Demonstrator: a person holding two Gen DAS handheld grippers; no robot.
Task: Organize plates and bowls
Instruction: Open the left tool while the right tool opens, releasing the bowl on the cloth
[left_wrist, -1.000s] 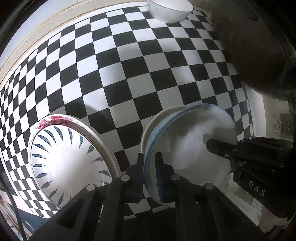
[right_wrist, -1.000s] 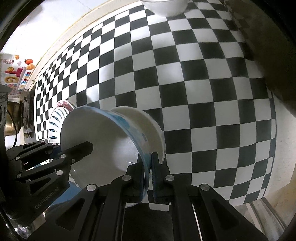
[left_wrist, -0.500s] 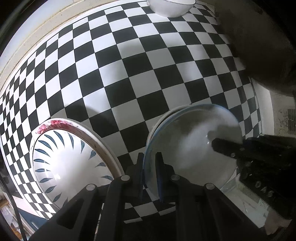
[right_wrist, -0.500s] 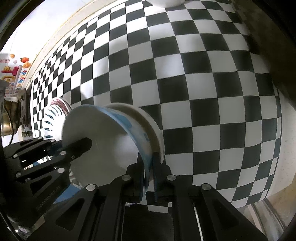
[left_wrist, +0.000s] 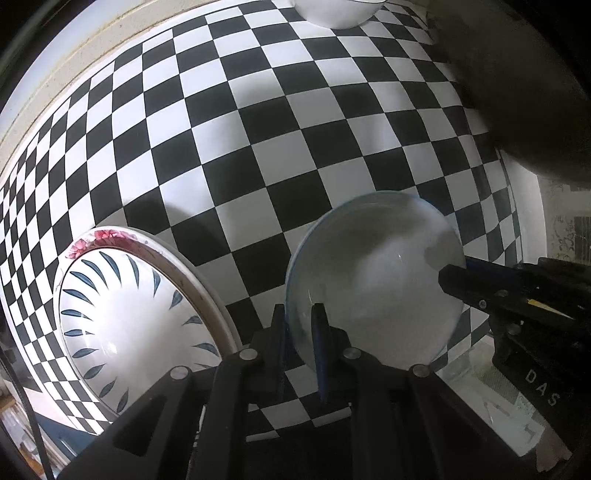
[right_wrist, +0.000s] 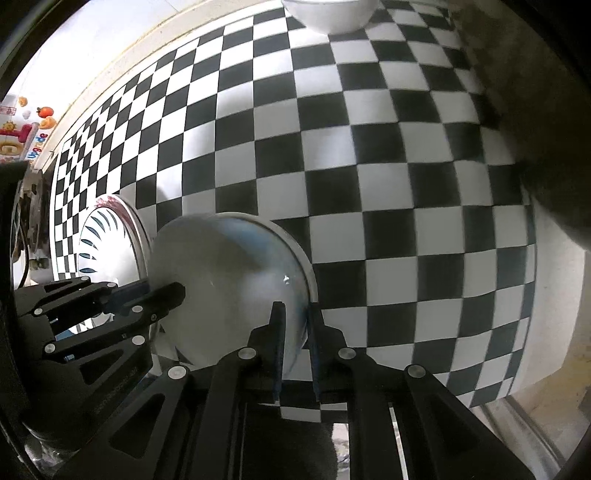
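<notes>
A white bowl with a blue rim (left_wrist: 369, 280) sits tilted over the checkered tablecloth (left_wrist: 295, 129), held at two sides. My left gripper (left_wrist: 300, 314) is shut on its near-left rim and shows from the side in the right wrist view (right_wrist: 177, 291). My right gripper (right_wrist: 295, 314) straddles the opposite rim with its fingers slightly apart, not pressing; its tip shows in the left wrist view (left_wrist: 447, 277). The bowl (right_wrist: 229, 280) lies against a white dish rim (right_wrist: 312, 273) behind it.
A plate with blue leaf marks and a red flower edge (left_wrist: 122, 314) lies just left of the bowl. A white bowl (left_wrist: 336, 14) stands at the far edge. A dark bulky shape (left_wrist: 517, 92) fills the upper right. The table's edge runs along the right.
The right gripper's fingers have spread a little around the rim. The bowl now hides the white rim behind it in the left wrist view. The left grip is unchanged.
</notes>
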